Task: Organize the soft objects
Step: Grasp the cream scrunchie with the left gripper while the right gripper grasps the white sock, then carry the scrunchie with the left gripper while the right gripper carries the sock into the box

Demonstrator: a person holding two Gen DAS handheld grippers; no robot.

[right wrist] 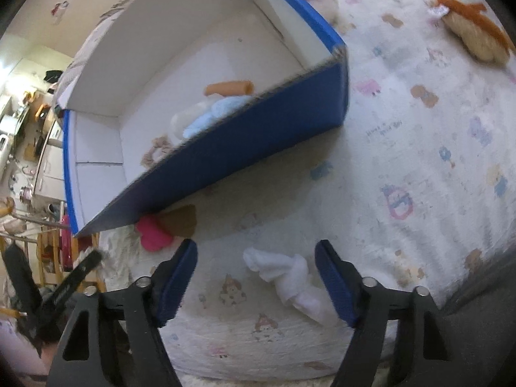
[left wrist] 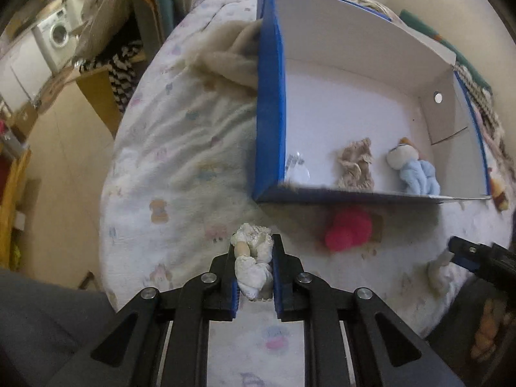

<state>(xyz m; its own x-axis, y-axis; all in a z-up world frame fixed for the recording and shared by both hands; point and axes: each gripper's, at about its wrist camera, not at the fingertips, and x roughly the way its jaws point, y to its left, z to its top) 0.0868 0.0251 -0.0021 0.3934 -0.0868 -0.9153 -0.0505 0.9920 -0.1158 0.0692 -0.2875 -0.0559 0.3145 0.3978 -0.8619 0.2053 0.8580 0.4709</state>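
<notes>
Cream knotted toy (left wrist: 253, 262) pinched in left claw (left wrist: 254, 251), white sock (right wrist: 292, 282) crumpled on bedspread

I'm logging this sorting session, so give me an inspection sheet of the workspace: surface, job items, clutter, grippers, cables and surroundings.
Surface: bed cover with a cartoon print, wrinkled.
Job's things: blue box open, holding a beige scrunchie, a light blue plush and an orange roll; pink plush outside against the box wall; white cloth on the cover.
Clutter: orange-and-tan plush lying apart.
Grippers: left gripper shut on a cream plush; right gripper open, straddling the white cloth.
Cables: nothing seen.
Surroundings: washing machine, furniture.
</notes>
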